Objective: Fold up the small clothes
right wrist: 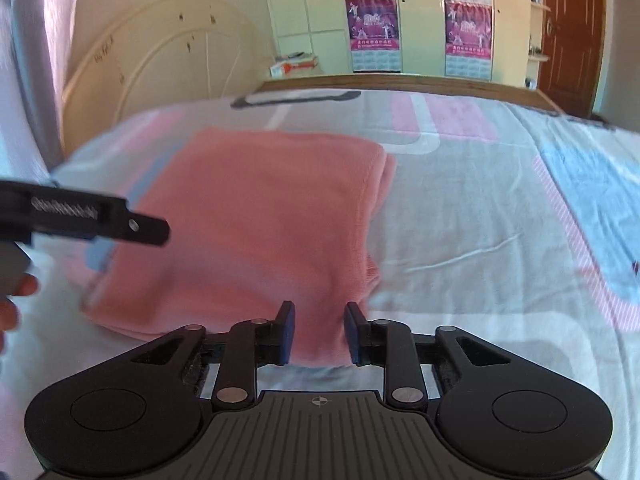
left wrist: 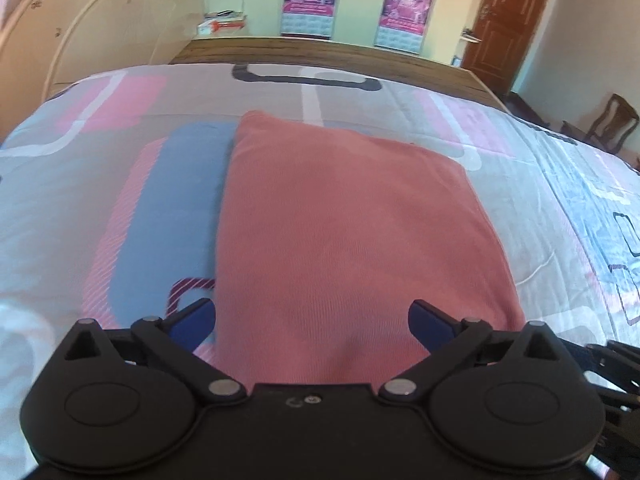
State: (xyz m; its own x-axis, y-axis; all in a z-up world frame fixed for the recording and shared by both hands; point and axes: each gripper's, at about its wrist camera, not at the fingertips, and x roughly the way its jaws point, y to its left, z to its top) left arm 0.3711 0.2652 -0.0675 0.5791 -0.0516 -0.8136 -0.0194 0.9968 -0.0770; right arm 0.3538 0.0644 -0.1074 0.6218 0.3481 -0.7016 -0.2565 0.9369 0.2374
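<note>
Pink garment (left wrist: 344, 216) folded on bed (left wrist: 560, 200), left gripper (left wrist: 312, 326) spread wide, right gripper (right wrist: 319, 332) parted, empty

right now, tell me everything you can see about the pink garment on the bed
The pink garment is a salmon-pink, fine-ribbed knit, folded into a compact, roughly rectangular stack lying flat on the patterned bedsheet. Its top face is smooth; in the right wrist view the right edge shows several stacked layers. It partly covers a blue patch printed on the sheet. The left gripper is wide open at its near edge, and the right gripper is partly open at its near corner; neither grips the cloth.
</note>
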